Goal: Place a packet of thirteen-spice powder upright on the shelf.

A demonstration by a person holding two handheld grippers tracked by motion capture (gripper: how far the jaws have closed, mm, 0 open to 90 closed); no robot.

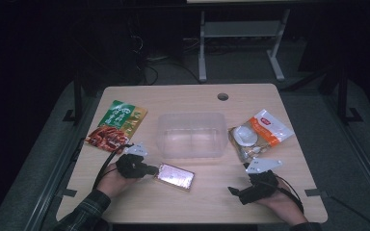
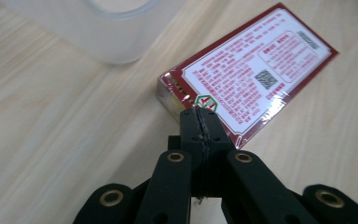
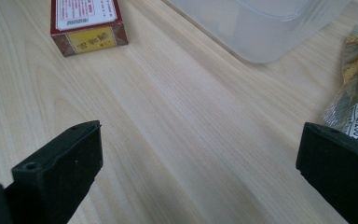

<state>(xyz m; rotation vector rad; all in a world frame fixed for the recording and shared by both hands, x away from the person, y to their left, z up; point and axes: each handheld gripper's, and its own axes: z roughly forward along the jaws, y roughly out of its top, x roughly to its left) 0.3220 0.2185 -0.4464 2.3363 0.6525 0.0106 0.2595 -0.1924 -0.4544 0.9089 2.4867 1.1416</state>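
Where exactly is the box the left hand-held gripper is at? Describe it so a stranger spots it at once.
Start at the clear tub in the middle of the table. Just in front of it, toward the person, a flat box lies by the left hand-held gripper. Unlike the soft pouches at the tub's sides, it is rigid, dark red-edged, with a white printed panel.

The flat rectangular carton (image 2: 247,79) has a dark red border, a white panel of red print and a yellow end label. The plastic tub (image 1: 191,134) is clear. One pouch (image 1: 117,124) is green, yellow and red; the other packet (image 1: 260,134) orange and white.
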